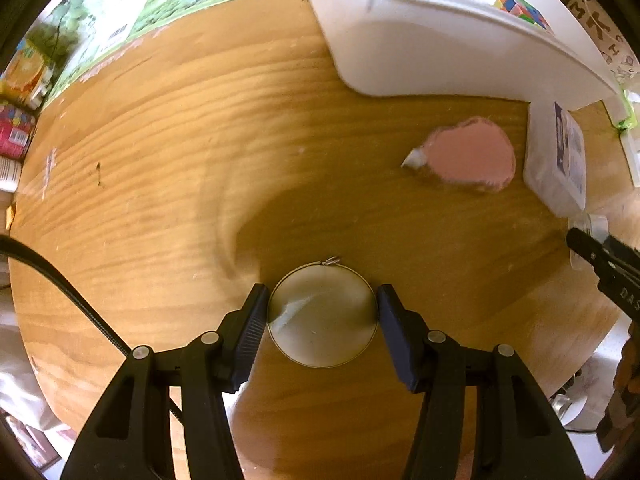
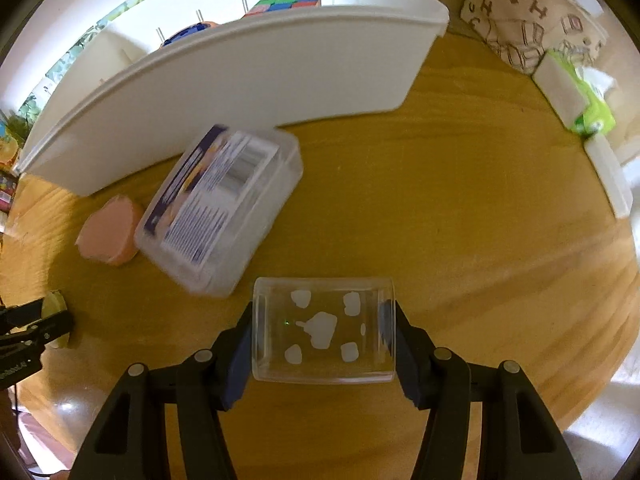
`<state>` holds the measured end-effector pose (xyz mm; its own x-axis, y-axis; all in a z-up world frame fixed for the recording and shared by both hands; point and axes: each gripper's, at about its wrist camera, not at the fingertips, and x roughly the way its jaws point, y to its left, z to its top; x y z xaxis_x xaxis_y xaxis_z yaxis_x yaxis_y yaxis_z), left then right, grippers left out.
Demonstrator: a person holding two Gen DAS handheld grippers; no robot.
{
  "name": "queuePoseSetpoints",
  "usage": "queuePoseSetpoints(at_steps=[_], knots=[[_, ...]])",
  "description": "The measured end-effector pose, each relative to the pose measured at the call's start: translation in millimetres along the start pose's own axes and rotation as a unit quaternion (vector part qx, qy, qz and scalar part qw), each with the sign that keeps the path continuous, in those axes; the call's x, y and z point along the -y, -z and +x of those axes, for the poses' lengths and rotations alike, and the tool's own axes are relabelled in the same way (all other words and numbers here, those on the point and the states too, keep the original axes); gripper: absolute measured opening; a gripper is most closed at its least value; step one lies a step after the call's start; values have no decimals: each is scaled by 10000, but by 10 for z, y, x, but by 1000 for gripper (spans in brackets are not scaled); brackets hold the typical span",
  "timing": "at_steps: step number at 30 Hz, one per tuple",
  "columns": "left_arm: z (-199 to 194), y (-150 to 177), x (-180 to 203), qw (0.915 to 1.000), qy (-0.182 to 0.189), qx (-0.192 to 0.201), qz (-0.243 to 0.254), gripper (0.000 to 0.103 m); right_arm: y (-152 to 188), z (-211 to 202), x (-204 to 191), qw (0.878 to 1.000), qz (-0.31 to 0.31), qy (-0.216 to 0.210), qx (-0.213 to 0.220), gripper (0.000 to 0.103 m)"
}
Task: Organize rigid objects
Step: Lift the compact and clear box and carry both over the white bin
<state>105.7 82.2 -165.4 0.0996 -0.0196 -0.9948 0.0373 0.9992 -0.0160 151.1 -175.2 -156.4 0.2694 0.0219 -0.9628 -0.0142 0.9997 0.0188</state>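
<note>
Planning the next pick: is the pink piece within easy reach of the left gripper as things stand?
Probably not yet: the left gripper is shut on the round disc. The table toward the pink piece is bare.

Round wooden table (image 1: 168, 168), grain running in long bands. At the far edge, a green leafy printed sheet (image 1: 120, 20), with colourful cartons (image 1: 24, 76) stacked just beside it. Over on the other side, a beige cloth bag (image 2: 528, 20) printed with letters, next to a white-and-green pack (image 2: 576, 100).

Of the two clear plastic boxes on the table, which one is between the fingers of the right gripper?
The small unlabelled box with white shapes; the larger box carries a printed label and lies beside the pink object.
</note>
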Motion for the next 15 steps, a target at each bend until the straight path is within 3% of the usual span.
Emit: queuePoseSetpoints(at_steps=[7, 15], knots=[[12, 211, -213, 9998, 34, -125, -171, 59, 118, -126, -105, 9992, 248, -303, -67, 60], [-78, 273, -380, 9989, -112, -9, -462, 59, 191, -467, -315, 9992, -143, -362, 121, 60]])
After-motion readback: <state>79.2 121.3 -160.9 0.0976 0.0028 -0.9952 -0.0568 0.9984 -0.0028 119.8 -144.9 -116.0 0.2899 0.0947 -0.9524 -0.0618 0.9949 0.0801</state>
